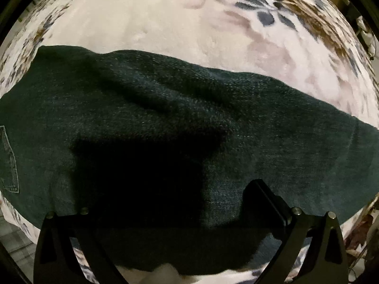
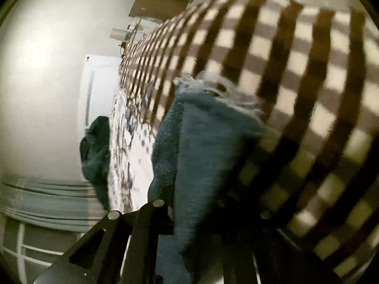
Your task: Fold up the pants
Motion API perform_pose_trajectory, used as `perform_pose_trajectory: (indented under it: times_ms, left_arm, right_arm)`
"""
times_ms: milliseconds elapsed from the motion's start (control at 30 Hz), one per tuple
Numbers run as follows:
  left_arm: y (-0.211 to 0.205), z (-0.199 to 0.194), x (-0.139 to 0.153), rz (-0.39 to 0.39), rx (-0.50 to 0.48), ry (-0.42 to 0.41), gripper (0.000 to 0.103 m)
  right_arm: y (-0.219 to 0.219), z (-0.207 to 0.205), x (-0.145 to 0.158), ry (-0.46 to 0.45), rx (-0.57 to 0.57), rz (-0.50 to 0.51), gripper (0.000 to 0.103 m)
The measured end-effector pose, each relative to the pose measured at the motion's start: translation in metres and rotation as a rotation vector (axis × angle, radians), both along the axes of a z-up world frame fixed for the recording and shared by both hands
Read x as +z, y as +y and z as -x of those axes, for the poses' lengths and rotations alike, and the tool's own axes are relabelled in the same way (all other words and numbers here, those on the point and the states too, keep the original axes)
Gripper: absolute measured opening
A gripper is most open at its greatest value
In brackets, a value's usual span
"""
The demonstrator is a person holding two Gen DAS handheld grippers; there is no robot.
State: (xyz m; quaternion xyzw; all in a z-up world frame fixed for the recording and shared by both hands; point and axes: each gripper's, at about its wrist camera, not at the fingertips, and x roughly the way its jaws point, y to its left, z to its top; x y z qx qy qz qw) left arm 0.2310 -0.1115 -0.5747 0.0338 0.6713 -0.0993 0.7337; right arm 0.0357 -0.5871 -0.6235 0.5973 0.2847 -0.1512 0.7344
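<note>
Dark blue-green denim pants [image 1: 180, 108] lie spread across a floral bedspread [image 1: 165, 19]. My left gripper [image 1: 170, 198] points straight down just over them. It is open wide, one finger on each side of the cloth, and its pads do not press on anything. In the right wrist view a pant leg [image 2: 208, 137] with a frayed pale hem [image 2: 213, 87] runs up from between the fingers. My right gripper [image 2: 208, 213] is shut on this leg. Another part of the pants [image 2: 97, 146] hangs at the bed's edge.
A brown and cream checked blanket [image 2: 296, 59] lies right beside the held leg. The floral bedspread [image 2: 128, 146] runs away toward the wall. Tiled floor [image 2: 28, 248] shows below the bed's edge, and boxes and clutter [image 2: 156, 2] stand far off.
</note>
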Motion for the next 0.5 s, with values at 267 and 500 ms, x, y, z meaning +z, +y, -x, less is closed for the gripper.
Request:
perform_pose_trajectory:
  times_ms: [267, 500]
  left_arm:
    - [0.045, 0.000, 0.057, 0.122, 0.059, -0.021, 0.103]
    - [0.113, 0.011, 0.097, 0.157, 0.130, -0.056, 0.103]
  right_arm:
    - [0.074, -0.016, 0.108, 0.002, 0.073, 0.223, 0.009]
    - [0.197, -0.060, 0.174, 0.013, 0.273, 0.346, 0.009]
